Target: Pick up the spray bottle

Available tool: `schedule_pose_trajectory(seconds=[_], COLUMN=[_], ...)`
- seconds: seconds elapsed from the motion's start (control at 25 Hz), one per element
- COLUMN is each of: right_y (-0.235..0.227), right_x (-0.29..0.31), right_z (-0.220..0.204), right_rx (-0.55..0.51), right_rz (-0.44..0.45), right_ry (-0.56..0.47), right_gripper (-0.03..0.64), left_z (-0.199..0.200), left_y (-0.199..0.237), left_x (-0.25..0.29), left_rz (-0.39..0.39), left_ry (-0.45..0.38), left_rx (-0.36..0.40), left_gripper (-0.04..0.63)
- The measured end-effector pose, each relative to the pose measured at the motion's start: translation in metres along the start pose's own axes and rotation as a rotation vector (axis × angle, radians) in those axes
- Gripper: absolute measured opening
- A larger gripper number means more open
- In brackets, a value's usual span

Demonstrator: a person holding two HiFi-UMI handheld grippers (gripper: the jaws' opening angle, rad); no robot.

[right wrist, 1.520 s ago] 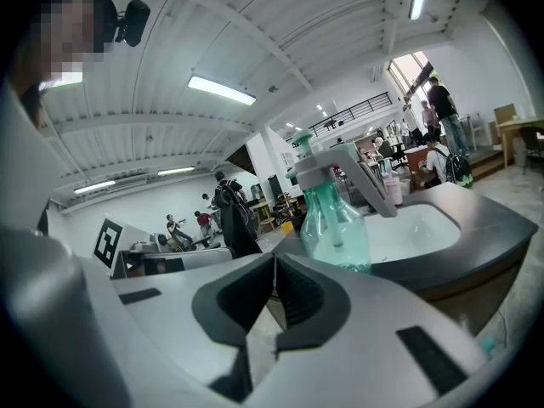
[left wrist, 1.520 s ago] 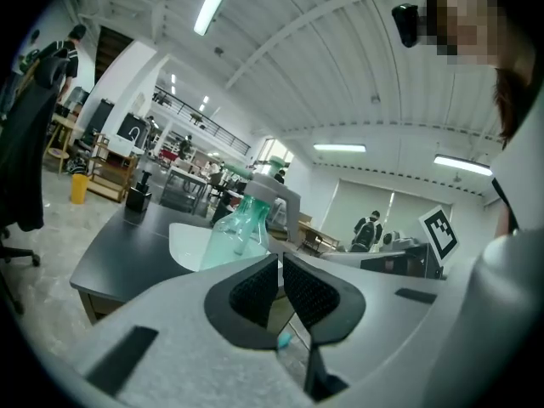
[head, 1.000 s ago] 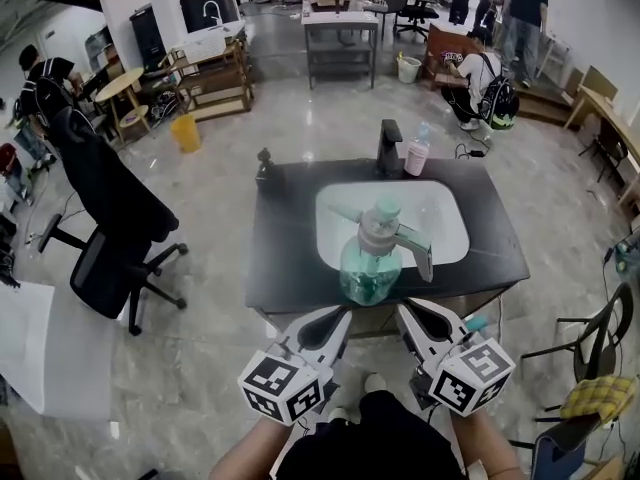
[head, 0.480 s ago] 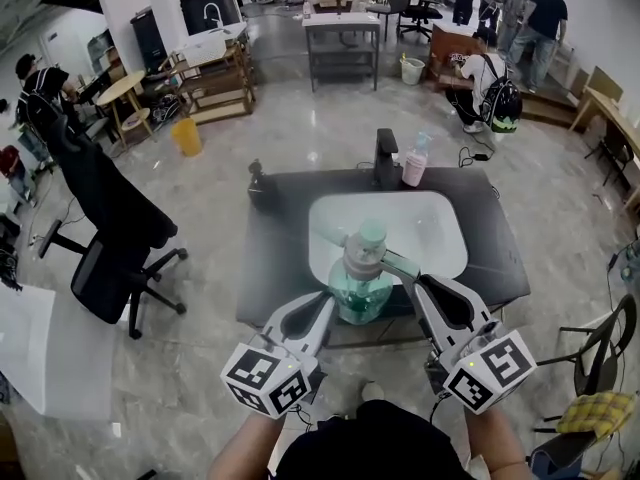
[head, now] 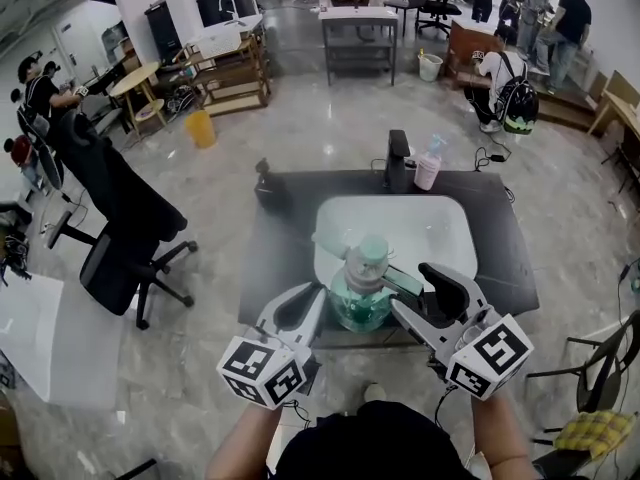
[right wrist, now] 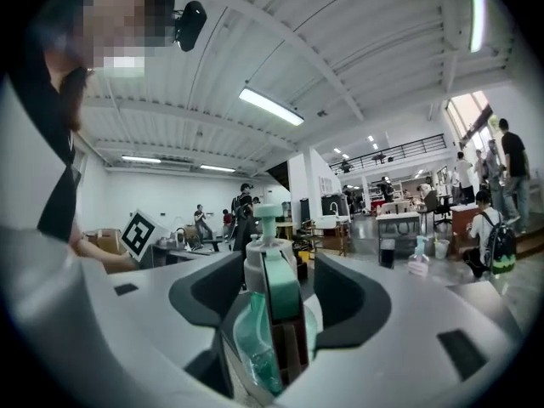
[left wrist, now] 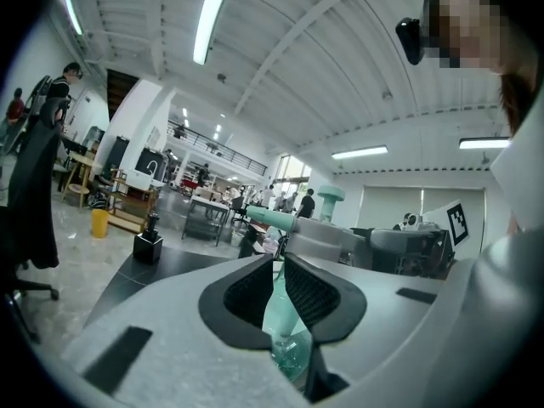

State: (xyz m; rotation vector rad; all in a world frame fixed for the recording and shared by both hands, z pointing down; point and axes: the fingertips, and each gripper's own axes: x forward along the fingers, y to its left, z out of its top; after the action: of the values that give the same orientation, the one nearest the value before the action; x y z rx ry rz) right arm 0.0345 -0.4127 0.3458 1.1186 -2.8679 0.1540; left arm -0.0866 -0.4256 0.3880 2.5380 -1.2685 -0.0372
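A clear spray bottle with teal liquid, a grey head and a teal cap hangs over the front edge of the black counter. My left gripper comes at it from the left, and in the left gripper view it is shut on a thin teal part of the bottle. My right gripper stands on the bottle's right. Its jaws have just been opening and are now wide apart around the bottle's head and trigger, with a gap showing on each side.
A white sink is set into the counter, with a black faucet and a pink spray bottle behind it. A small black stand is at the back left corner. A black office chair stands left; people work further off.
Both grippers have moved forward and closed in beside the bottle. The right gripper has rolled and its jaws have spread wide around the bottle's head. The left stays shut.
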Motion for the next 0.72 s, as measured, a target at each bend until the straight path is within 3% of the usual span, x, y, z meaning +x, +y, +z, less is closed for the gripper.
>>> schedule_pose_trajectory(seconds=[0.2, 0.52, 0.6, 0.72], right_y=[-0.001, 0.003, 0.003, 0.002], right_x=[0.021, 0.034, 0.034, 0.032], right_z=[-0.020, -0.023, -0.023, -0.025], right_rx=[-0.011, -0.029, -0.022, -0.007], right_rz=[0.088, 0.178, 0.195, 0.216], right_ry=[0.078, 0.085, 0.078, 0.069], right_gripper=[0.235, 0.229, 0.172, 0.151], left_z=[-0.003, -0.002, -0.002, -0.002], left_y=[0.008, 0.013, 0.012, 0.012], left_x=[0.016, 0.034, 0.037, 0.039], left_rz=[0.021, 0.021, 0.010, 0.005], left_ry=[0.025, 0.025, 0.023, 0.017], left_rx=[0.004, -0.004, -0.005, -0.011], left_gripper=[0.023, 0.023, 0.023, 0.023])
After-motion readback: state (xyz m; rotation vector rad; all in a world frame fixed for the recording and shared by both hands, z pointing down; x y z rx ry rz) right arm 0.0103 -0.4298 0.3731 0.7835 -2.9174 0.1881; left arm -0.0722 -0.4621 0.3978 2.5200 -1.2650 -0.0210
